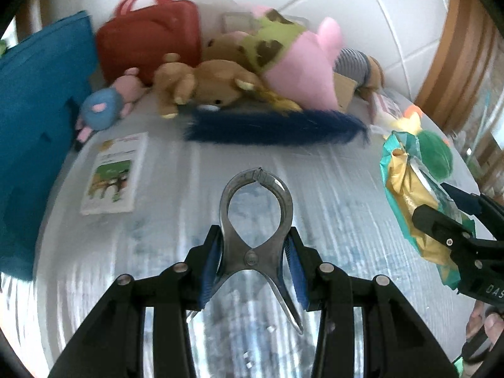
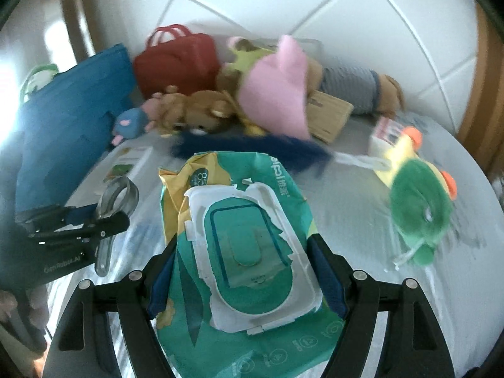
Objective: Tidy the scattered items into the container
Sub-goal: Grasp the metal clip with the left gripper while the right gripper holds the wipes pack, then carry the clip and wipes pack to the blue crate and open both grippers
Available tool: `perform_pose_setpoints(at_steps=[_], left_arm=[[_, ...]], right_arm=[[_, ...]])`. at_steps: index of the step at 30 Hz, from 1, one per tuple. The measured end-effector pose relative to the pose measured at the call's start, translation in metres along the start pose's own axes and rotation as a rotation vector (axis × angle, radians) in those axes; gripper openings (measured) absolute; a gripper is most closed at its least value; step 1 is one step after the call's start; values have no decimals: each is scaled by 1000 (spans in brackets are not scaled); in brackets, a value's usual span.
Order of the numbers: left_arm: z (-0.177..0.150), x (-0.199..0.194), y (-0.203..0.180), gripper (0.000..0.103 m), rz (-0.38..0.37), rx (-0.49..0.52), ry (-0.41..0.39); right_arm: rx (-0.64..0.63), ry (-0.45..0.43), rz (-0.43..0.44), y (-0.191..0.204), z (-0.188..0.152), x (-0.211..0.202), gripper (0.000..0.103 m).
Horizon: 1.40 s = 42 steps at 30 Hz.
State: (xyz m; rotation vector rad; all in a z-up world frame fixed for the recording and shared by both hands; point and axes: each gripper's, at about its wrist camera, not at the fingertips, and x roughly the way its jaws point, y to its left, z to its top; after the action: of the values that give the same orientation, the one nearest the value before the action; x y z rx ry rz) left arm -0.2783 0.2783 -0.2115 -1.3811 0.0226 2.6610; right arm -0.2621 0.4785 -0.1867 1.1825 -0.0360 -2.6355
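Both jaws loaded, nothing visibly deposited yet. Left gripper [image 1: 256,242] is clamped on a metal clip [image 1: 256,220], bottom centre of the left view; blue pads pinch it just above the pivot, loop end pointing forward, handles trailing back toward the camera. Right gripper [image 2: 245,271] is clenched on a wet wipes pack [image 2: 242,242], bottom centre of the right view, lid side up, pack sticking out well past the fingertips. Both items look lifted clear of the tabletop [image 1: 176,239], though blur makes contact hard to call. Still scattered: booklet [image 1: 113,173] at left-centre of the left view, green frog plush [image 2: 419,211] at right of the right view, blue furry strip [image 1: 274,124] mid-frame. Further back, a heap of plush toys [image 1: 220,75] around a cardboard box [image 2: 327,119], red handbag [image 1: 151,34] at upper left. Likely container is the blue bag [image 1: 41,119] at the left edge, but its opening isn't visible, so can't confirm. Judgement: early-to-mid task; two items in transit, most clutter remains.
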Motion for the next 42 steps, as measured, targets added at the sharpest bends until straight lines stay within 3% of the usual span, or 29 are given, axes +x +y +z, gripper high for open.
perform_pose_setpoints(at_steps=[10, 13, 19, 22, 25, 30, 36, 42], left_arm=[[-8, -83, 98, 40, 120, -146, -136], [-5, -120, 134, 40, 152, -177, -207], [22, -217, 216, 40, 233, -198, -425], [41, -255, 268, 40, 325, -205, -489], [55, -275, 330, 40, 440, -240, -499], [59, -269, 416, 40, 504, -331, -433], [52, -230, 474, 40, 423, -400, -328], [49, -213, 483, 41, 400, -387, -303]], right_arm=[[-173, -77, 146, 115, 39, -2, 77], [-219, -122, 189, 167, 56, -8, 77], [-280, -262, 320, 274, 112, -27, 78], [-311, -334, 390, 336, 147, -33, 78], [-349, -379, 448, 397, 178, -31, 78], [-401, -342, 501, 486, 209, 3, 78], [-460, -238, 455, 542, 209, 49, 79], [-509, -225, 383, 558, 204, 60, 79]])
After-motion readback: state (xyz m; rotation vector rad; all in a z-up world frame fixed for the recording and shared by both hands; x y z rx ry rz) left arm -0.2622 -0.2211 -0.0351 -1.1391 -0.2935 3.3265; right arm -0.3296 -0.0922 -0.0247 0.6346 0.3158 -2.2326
